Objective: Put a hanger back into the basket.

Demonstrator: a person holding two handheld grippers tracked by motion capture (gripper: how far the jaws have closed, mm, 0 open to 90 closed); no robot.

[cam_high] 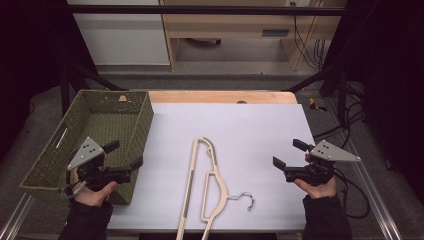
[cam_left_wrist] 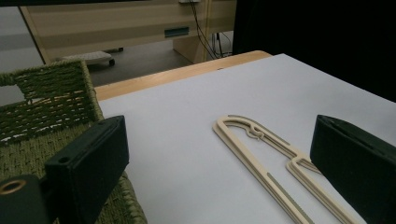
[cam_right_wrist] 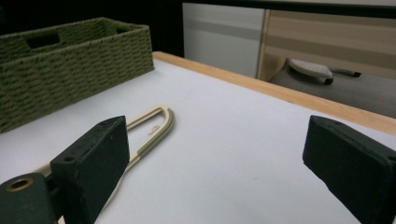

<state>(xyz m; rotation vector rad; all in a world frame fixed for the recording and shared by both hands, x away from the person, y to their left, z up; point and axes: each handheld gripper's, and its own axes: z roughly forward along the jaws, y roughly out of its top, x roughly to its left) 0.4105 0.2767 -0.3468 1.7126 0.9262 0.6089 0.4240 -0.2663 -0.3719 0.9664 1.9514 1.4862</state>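
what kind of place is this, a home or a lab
Probably a lab or workshop set up for recording. A white-topped table stands in a dark metal frame, loose cables run along the floor behind, and plain office cabinets stand beyond.

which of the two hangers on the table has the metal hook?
The shorter hanger, nearer the right gripper: a silver wire hook sticks out of it. The long hanger beside it is all cream plastic.

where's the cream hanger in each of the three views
High view: hanger lies flat at lower centre of the white sheet, between the two grippers.
Left gripper view: right of centre, running to the lower right.
Right gripper view: left of centre, its looped end showing.
Shared landmark: the green woven basket.
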